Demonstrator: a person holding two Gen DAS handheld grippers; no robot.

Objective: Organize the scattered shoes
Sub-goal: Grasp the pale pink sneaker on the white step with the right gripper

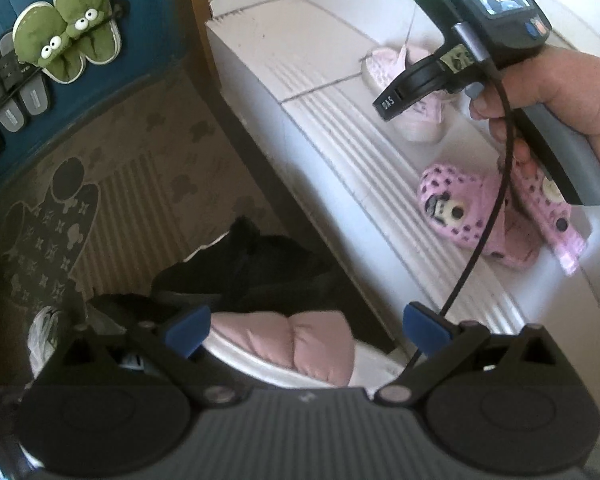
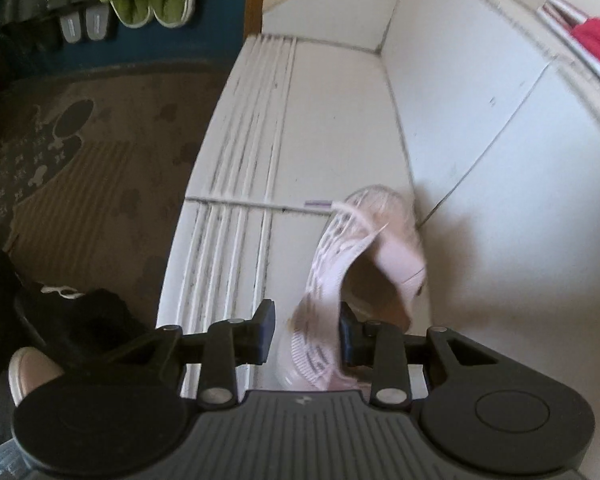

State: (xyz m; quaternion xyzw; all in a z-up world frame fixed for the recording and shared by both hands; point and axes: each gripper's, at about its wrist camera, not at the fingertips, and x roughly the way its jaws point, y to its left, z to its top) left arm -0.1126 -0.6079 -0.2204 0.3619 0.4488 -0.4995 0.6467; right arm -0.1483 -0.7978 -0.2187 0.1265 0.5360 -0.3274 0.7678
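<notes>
My right gripper is shut on the mesh side of a pale pink sneaker, which tilts over the white tiled step near its back wall. The left wrist view shows the same sneaker under the hand-held right gripper. Beside it on the step lies a pair of pink dotted slippers. My left gripper stands wide open just above a pink padded shoe with a white sole, its blue pads clear of the shoe. A black shoe lies just beyond on the floor.
Green frog slippers and grey slides hang on a rack against the blue wall. A brown patterned mat covers the floor left of the step. A wooden post stands at the step's far corner. Red cloth shows at far right.
</notes>
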